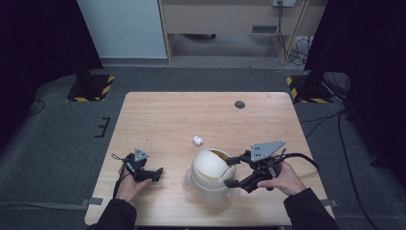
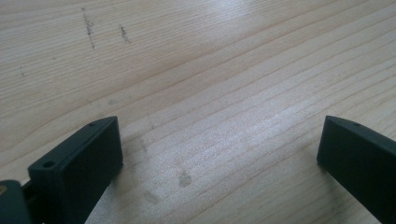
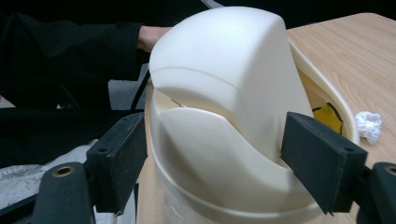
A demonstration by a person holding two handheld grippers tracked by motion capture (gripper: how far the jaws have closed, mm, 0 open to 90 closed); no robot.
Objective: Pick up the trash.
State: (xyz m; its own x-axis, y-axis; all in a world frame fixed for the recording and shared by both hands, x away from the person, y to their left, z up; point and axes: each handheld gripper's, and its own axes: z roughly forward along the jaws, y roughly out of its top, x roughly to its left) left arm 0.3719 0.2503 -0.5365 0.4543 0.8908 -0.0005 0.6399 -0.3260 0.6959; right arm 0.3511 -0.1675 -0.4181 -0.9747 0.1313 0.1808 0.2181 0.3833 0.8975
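Right hand-held gripper (image 1: 231, 171) straddling one bin (image 1: 209, 173) (cream lid), one paper wad (image 1: 197, 140)

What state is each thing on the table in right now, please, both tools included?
Cream bin: upright, its swing lid tilted, showing a gap at the rim.
White wad: loose on the table, apart from the bin.
Right tool: jaws wide, either side of the bin's top; contact unclear.
Left tool: open, nothing between its jaws, over bare wood.
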